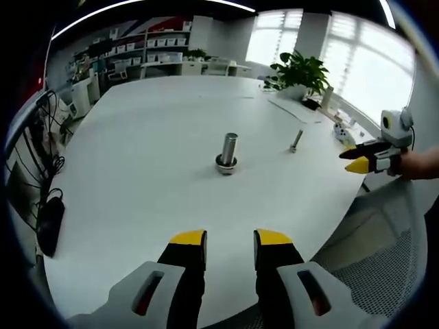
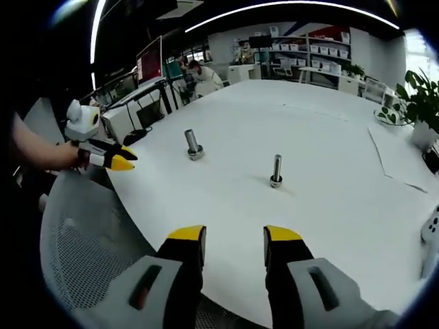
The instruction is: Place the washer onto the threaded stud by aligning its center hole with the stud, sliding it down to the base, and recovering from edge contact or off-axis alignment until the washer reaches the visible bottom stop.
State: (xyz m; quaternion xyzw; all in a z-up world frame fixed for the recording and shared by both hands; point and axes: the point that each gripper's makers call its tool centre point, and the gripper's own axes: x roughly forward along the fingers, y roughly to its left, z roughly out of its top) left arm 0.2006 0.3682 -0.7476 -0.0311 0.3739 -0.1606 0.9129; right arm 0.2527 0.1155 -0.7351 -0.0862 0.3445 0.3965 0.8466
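Plainly, no loose washer lies anywhere I can make out. The nearest candidate is the dark ring point(image 1: 226, 163) around the foot of the thick threaded stud point(image 1: 228, 147), which stands upright near the middle of the white counter point(image 1: 137, 171). Whether that ring is the washer already down at the stop or just the stud's own flange, I cannot tell. A thinner stud point(image 1: 295, 140) stands well apart from the thick one, further toward the far side, and it also has a small collar at its base.

The left hand-held gripper point(image 1: 230, 240) is released, its yellow-tipped jaws apart with nothing between them, and it hangs back from the counter's near edge. The right hand-held gripper point(image 2: 233, 236) is likewise released and empty, held off the counter's rim over a mesh chair point(image 2: 82, 247). A potted plant point(image 1: 300, 70) sits at the far edge.

To do this step well, I would first settle where the washer is. Once it is found, it wants pinching by its outer rim so the hole stays clear, then carrying flat and square above the stud tip. If an edge catches the threads, lifting slightly and re-levelling should serve better than pushing. Seating is best judged by flush contact with the base.
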